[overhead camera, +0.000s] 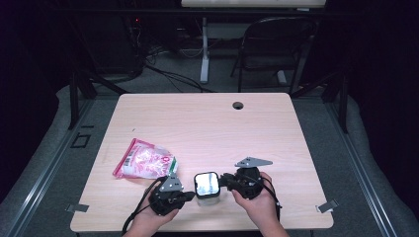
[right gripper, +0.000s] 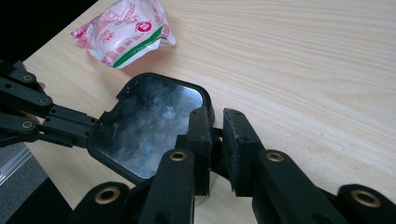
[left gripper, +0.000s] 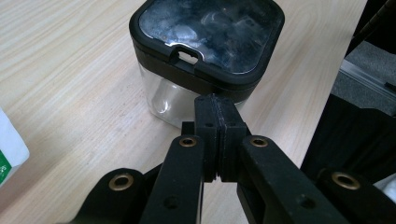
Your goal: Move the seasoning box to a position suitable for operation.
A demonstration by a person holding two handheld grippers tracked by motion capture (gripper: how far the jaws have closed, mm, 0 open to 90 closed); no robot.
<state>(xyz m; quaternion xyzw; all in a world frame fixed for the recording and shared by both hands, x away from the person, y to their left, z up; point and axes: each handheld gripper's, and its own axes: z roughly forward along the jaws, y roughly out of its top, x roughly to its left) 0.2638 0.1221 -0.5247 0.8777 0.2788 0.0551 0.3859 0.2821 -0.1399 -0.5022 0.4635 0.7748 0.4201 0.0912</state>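
On table: container (overhead camera: 207, 184) | right gripper view: pouch (right gripper: 123, 33) beyond lid

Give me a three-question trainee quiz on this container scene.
1. True or false: the lid sits on the clear container.
2. The left gripper has its jaws: A) wide open, B) closed together, nothing between them.
3. What lies on the table left of the container?

Key: 1 true. 2 B. 3 a pink snack bag.
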